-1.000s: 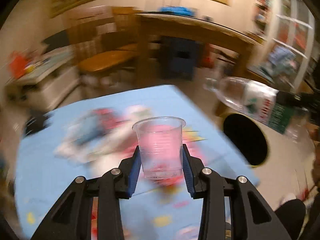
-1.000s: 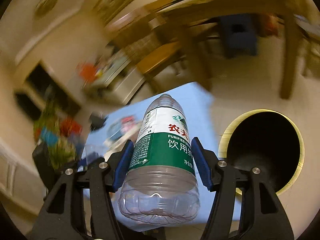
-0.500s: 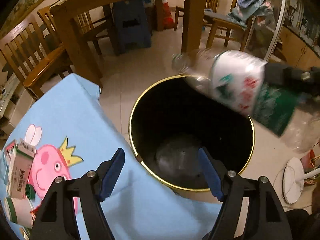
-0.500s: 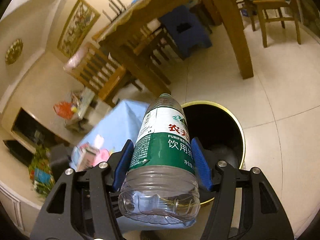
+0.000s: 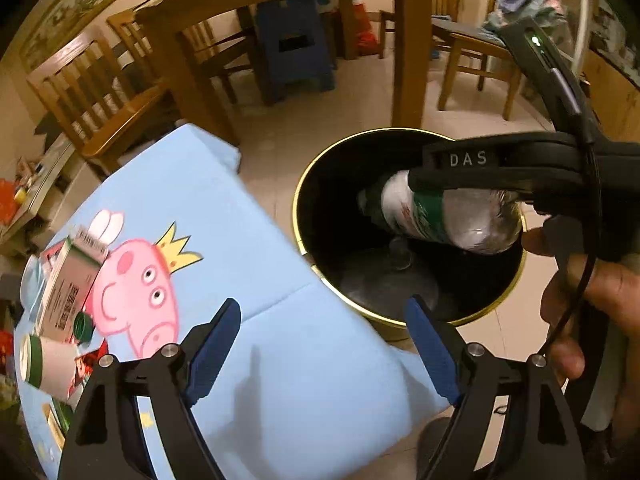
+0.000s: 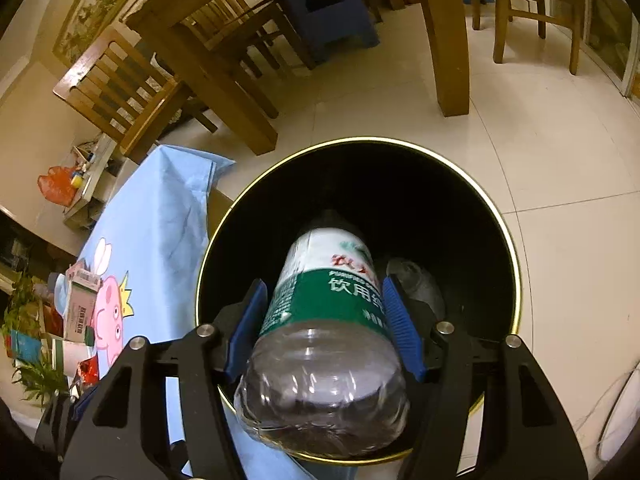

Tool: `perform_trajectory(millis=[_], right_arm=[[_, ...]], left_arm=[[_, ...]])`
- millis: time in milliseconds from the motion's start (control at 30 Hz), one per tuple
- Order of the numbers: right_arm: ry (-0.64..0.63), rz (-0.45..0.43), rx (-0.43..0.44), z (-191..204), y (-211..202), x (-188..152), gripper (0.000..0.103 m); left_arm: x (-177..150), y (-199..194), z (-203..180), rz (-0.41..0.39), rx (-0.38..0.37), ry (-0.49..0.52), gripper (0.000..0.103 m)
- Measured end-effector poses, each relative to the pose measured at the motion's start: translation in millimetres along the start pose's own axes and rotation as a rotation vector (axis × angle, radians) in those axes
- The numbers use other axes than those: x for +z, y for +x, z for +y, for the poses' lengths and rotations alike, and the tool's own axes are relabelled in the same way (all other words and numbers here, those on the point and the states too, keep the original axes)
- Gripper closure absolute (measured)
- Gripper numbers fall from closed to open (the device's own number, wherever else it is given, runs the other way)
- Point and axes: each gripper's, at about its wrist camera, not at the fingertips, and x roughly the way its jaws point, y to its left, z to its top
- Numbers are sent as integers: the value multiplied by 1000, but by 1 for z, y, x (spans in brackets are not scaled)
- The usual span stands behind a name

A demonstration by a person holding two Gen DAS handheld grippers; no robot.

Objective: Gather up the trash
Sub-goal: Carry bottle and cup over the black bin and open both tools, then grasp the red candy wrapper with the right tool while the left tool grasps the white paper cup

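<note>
The surface [image 5: 288, 380], draped in a pale blue cloth printed with a pink cartoon pig, filled the lower left of the left wrist view. Just beside its edge stood the trash bin [image 6: 516, 280], a round black container with a gold rim, on the tiled floor. Behind them were a wooden dining table [image 5: 408, 40] and wooden chairs [image 5: 104, 92].

The right tool [image 6: 324, 312] gripped a clear plastic water bottle [image 6: 332, 292] by its green and white label, both blue pads pressing the sides. The bottle pointed neck first down into the bin's mouth, its base toward the camera. In the left wrist view the same bottle [image 5: 432, 216] lay under the right tool's black arm, over the bin's opening, with a hand [image 5: 588, 304] on the handle.

The left tool [image 5: 324, 344] hung over the surface's edge next to the bin, its jaws opening and nothing between them.

A clear plastic cup [image 6: 416, 284] lay on its side inside the bin, at the bottom. On the far left of the surface remained a small carton [image 5: 68, 284], a paper cup with a green band [image 5: 44, 364], and a green cap [image 5: 82, 326] between them.
</note>
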Motion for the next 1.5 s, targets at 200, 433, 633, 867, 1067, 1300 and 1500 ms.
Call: perform_trajectory(millis=[200, 433, 633, 867, 1067, 1300, 1500], right_arm=[[-32, -66, -58, 10, -16, 3, 20], [-43, -195, -158, 12, -47, 4, 18], [-168, -320, -159, 42, -73, -5, 6], [-297, -344, -15, 78, -84, -20, 6], [-450, -224, 179, 140, -66, -44, 6], [-697, -74, 301, 259, -33, -92, 7], [-839, 14, 208, 321, 4, -142, 32]], left_arm=[[-2, -3, 3, 5, 32, -33, 22], [-4, -13, -3, 4, 18, -41, 22], [-6, -40, 9, -56, 45, -49, 17], [-41, -72, 102, -116, 173, -210, 13], [-98, -90, 207, -131, 329, -348, 9], [-163, -94, 287, -108, 391, -450, 9], [-181, -94, 302, -125, 363, -448, 9]])
